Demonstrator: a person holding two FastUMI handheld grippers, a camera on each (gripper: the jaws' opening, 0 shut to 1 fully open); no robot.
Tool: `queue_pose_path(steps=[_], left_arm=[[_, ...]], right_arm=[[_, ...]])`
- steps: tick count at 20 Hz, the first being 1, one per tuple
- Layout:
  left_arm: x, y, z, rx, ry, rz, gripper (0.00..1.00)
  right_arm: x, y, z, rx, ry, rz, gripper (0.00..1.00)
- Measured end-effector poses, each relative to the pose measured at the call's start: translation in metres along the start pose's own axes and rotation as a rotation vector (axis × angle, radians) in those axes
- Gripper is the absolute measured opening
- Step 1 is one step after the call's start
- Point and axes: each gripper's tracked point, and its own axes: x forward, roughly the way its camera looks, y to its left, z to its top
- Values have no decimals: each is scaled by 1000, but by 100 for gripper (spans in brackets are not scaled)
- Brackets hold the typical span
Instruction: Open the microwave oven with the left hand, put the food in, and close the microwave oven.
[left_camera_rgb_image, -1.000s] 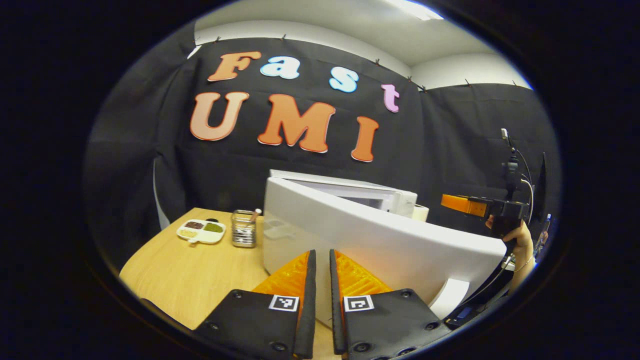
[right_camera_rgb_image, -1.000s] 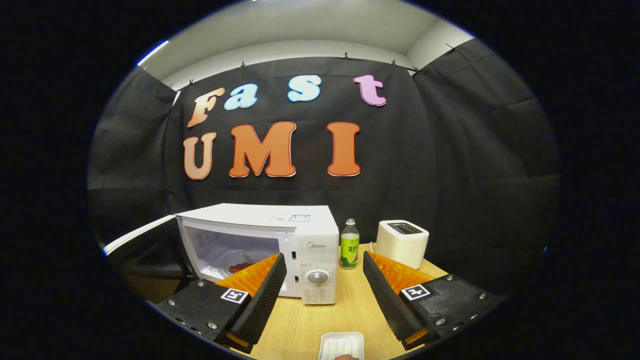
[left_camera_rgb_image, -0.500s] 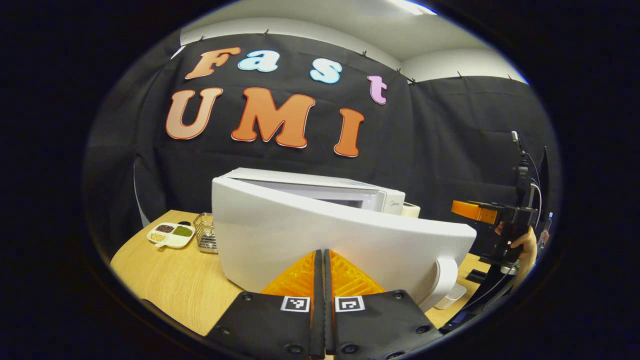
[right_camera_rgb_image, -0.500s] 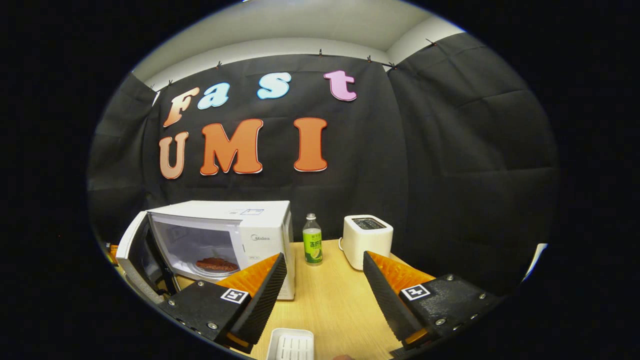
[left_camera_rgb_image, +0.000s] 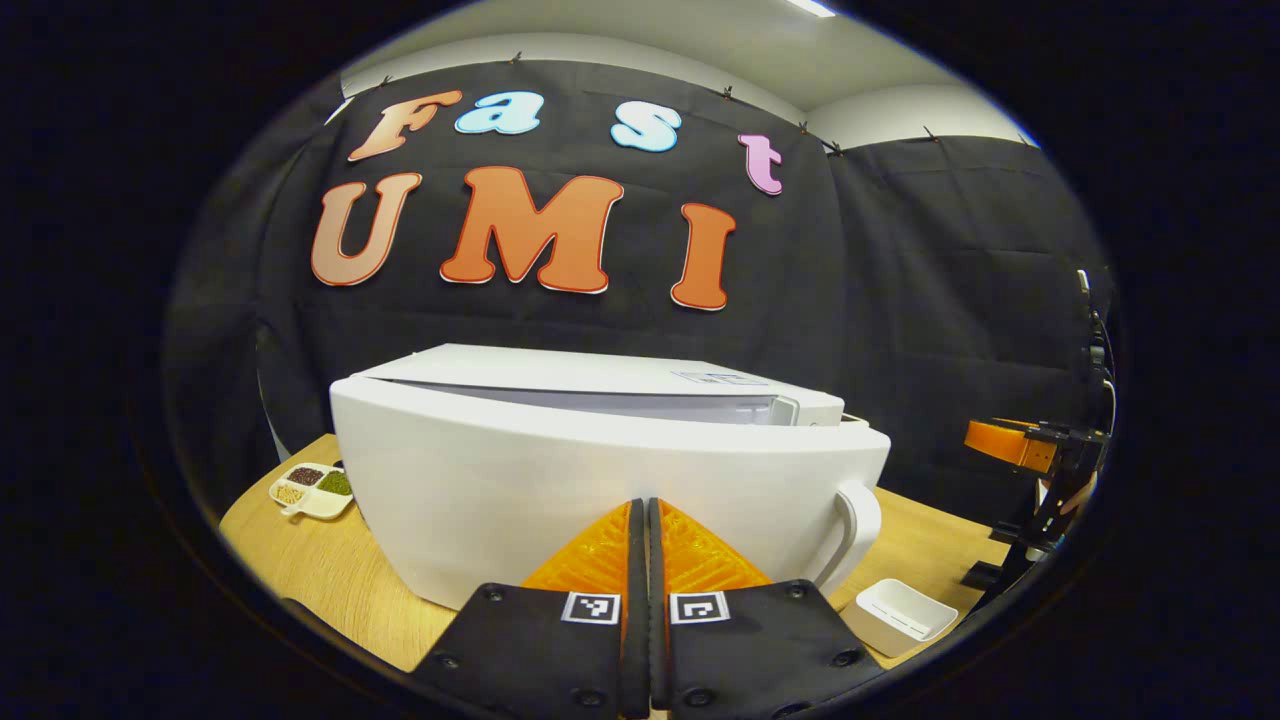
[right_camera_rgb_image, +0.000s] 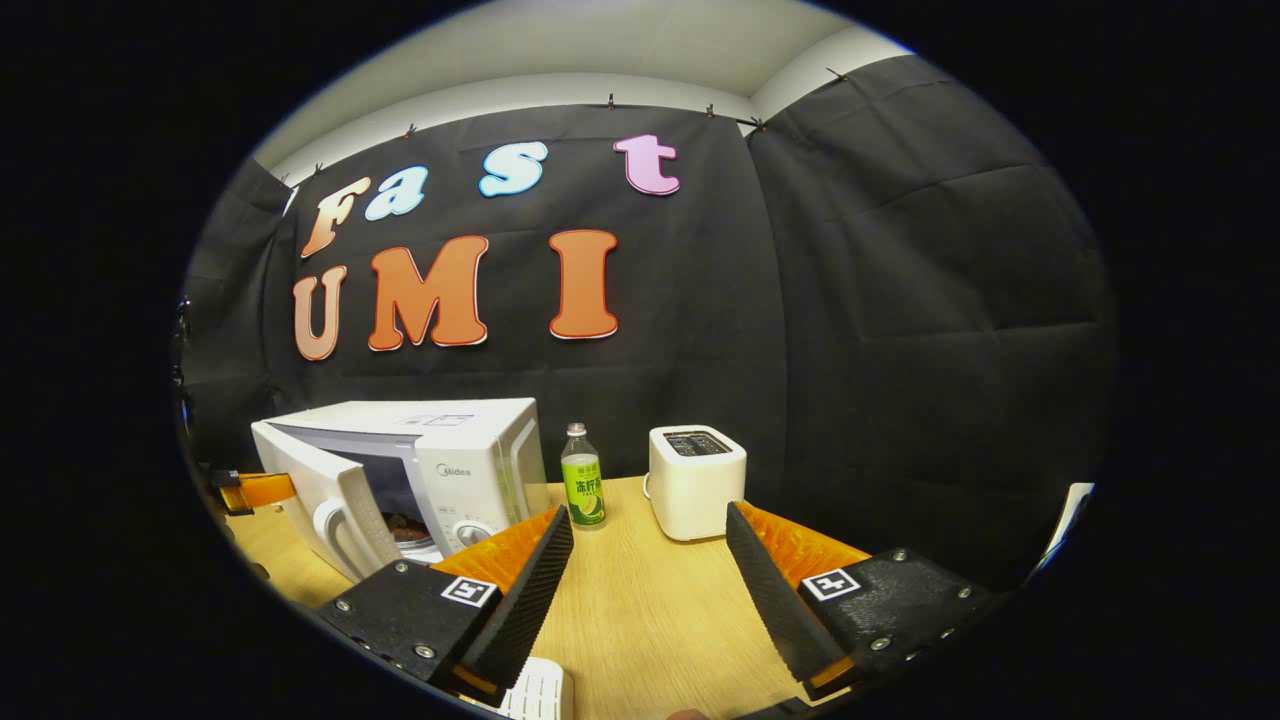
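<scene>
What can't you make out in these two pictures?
- Food: right gripper view, a dark sliver behind the microwave door.
- Left gripper touching the door: its own fingers hide the contact.
- Tray: right gripper view, cut off by the edge.
- Bottle label: too small.

White microwave oven (right_camera_rgb_image: 430, 450) on table, door (left_camera_rgb_image: 600, 500) nearly closed, food (right_camera_rgb_image: 405, 528) inside

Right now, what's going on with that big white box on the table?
A person is closing the white microwave oven's door with the left gripper, whose fingers are shut and set against the door's outside. The door is partly open, and the reddish-brown food sits inside. The right gripper is open over the wooden table, holding nothing.
</scene>
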Motion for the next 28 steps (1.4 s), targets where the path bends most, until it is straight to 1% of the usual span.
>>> queue_pose_path(steps=[1,2,4,7,9,12,14,15,16,18,19,20,24,26,28], left_arm=[[10,-2,0,24,5,5,1],[19,-6,1,45,10,8,5],[34,-14,-1,66,22,13,5],[47,-10,2,66,18,85,4],[49,-14,7,48,-9,102,4],[51,-13,9,68,-8,138,5],[54,-14,10,70,-19,148,4],[58,-10,2,74,23,173,4],[56,-11,9,92,-3,183,4],[56,-15,9,95,16,176,4],[57,-16,13,83,11,152,4],[54,-13,14,56,23,146,4],[14,5,37,-26,19,118,4],[-13,18,55,-25,10,112,4],[-36,33,76,17,-17,108,4]], right_arm=[[2,-4,-3,4,6,-2,95],[4,-7,-5,8,12,-3,95],[8,-12,-9,17,20,-6,95],[10,-16,-18,27,38,0,95],[12,-18,-25,21,48,0,95],[16,-24,-34,12,62,-15,95],[17,-22,-35,18,71,-6,95],[16,-20,-34,18,72,-3,95],[15,-19,-33,14,70,-2,95],[12,-16,-29,7,69,0,95],[8,-14,-25,4,64,2,100],[6,-12,-18,0,56,2,95],[-5,-9,17,-16,10,-10,95],[-12,-1,33,-10,-7,2,95],[-20,10,48,-9,-25,20,95]])
